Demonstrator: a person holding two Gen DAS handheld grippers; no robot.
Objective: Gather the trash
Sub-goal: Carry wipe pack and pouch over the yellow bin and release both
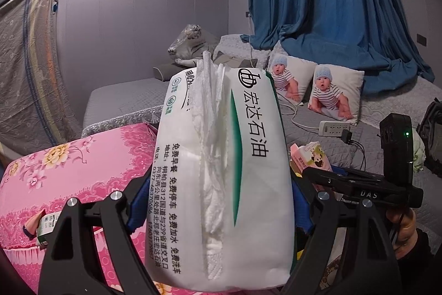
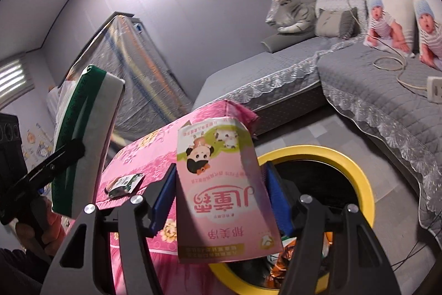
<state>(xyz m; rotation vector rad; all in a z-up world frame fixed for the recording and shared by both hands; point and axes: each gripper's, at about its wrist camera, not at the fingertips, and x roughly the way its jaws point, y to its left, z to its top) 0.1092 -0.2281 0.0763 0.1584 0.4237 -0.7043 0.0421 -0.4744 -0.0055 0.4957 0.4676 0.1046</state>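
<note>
Left gripper (image 1: 221, 201) was clamped on a white tissue pack (image 1: 221, 170), its blue pads pressed against both sides; the pack stood upright between the fingers, tissue (image 1: 212, 129) spilling from its torn top, above the pink floral tabletop (image 1: 83, 170). Right gripper (image 2: 221, 201) was clamped on a pink carton (image 2: 221, 198), held upside down with its flattened top edge uppermost, at the tabletop's edge and partly over the yellow-rimmed bin (image 2: 356, 170). Wrappers (image 2: 279, 264) lay inside the bin, which stood on the floor between the tabletop and the grey bed (image 2: 373, 79). A small green-and-white packet (image 2: 124, 184) lay on the tabletop, left of the carton. In the right wrist view the tissue pack (image 2: 85, 143) appeared at left, showing its green side. In the left wrist view the carton (image 1: 312, 159) showed just right of the tissue pack. Two baby-print pillows (image 1: 334, 93), a power strip (image 1: 334, 126) and a wrapped plush tiger (image 1: 190, 43) lay on the bed.
</note>
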